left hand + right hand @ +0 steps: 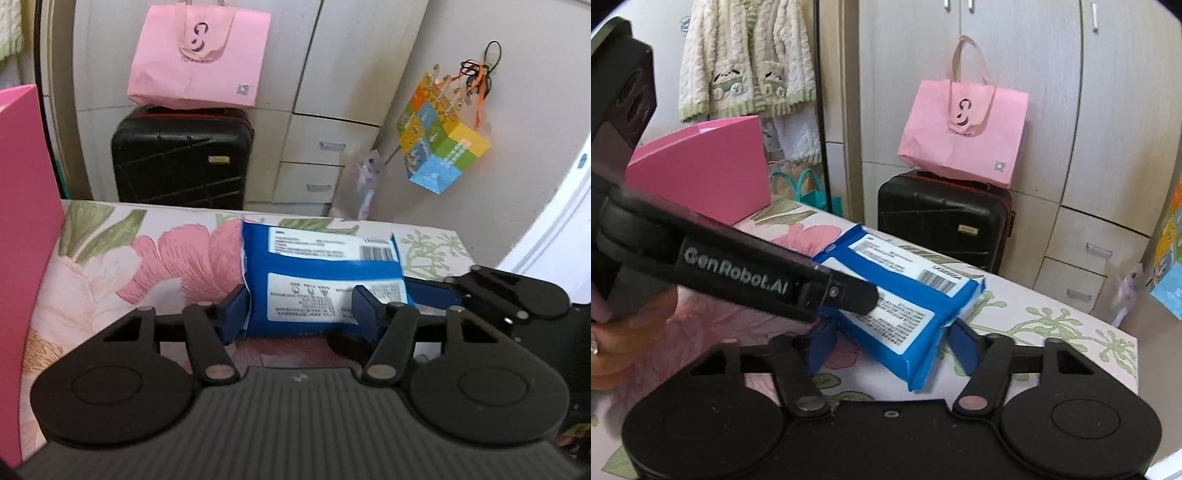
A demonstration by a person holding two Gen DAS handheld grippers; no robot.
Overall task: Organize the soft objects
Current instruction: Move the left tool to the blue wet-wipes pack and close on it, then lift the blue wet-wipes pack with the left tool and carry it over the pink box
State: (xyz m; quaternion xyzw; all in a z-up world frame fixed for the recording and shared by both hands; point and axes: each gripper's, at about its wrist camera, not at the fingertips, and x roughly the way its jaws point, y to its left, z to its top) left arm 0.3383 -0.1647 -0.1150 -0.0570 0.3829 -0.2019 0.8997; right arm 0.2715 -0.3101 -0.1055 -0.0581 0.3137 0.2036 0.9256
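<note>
A blue plastic packet (321, 266) with white labels and a barcode lies on a floral sheet (129, 258). My left gripper (299, 301) has its blue fingers closed on the packet's near end; the left pad touches its side and the right one presses into the soft top. In the right wrist view the same packet (908, 291) lies at an angle between the fingers of my right gripper (892, 332), and both pads touch its sides. The left tool's black body (738, 273) reaches in from the left over the packet.
A pink box (709, 170) stands at the sheet's left end. Beyond the far edge are a black suitcase (181, 158) with a pink paper bag (199, 55) on top, white drawers (314, 147) and a colourful hanging bag (443, 144). A hand (613, 350) shows at left.
</note>
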